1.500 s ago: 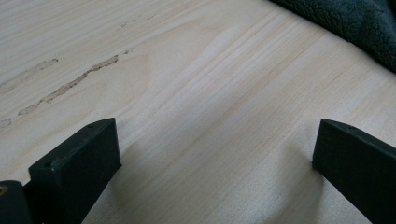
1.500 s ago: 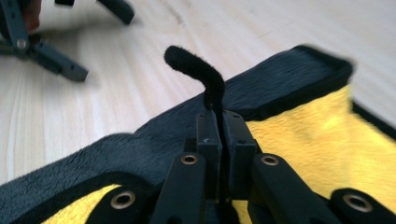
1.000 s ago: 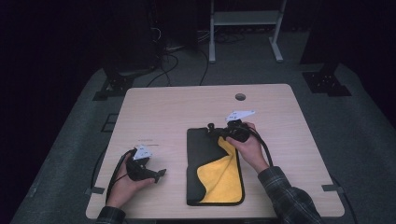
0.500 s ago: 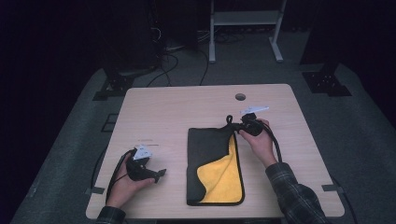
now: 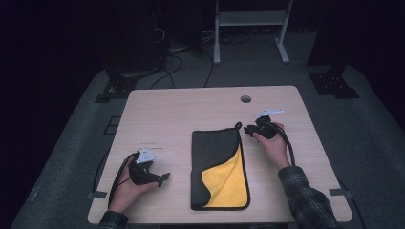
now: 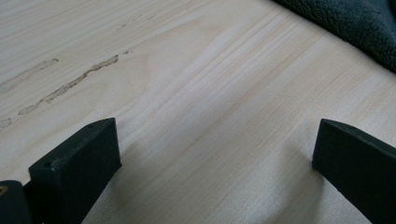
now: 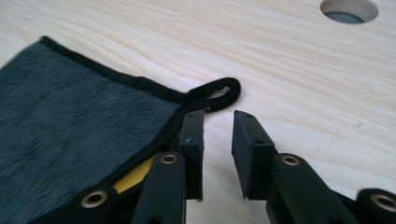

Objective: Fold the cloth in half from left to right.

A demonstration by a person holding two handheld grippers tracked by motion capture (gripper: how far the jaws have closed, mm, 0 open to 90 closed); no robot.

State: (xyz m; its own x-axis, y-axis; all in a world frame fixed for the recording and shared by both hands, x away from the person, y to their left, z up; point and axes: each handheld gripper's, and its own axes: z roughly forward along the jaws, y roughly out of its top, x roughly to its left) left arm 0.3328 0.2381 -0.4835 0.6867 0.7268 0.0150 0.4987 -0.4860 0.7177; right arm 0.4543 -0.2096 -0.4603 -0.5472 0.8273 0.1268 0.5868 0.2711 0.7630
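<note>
My left gripper [image 5: 154, 179] sits low over the bare wood of the counter [image 5: 181, 114], its jaws spread wide with nothing between them; in the left gripper view the grain runs between the two black jaws, and a dark corner of the cloth [image 6: 355, 23] lies ahead and off to the right of them, well apart. Moving right, the cloth [image 5: 217, 164] lies flat on the counter between my two grippers, folded lengthwise, dark grey on top with a flap turned back near its close end so the yellow side [image 5: 227, 179] shows. At its far right corner a small black hanging loop [image 7: 219, 93] lies on the wood. My right gripper [image 5: 249, 130] is just beside that corner: its jaws have just been opening and now stand a little apart, with only bare wood in the gap. The loop lies just ahead of the tips, and the cloth's black edging runs along the outer side of the left jaw, with a sliver of yellow beneath it. Farther right and ahead of those jaws, a round hole [image 7: 349, 10] opens in the counter.
</note>
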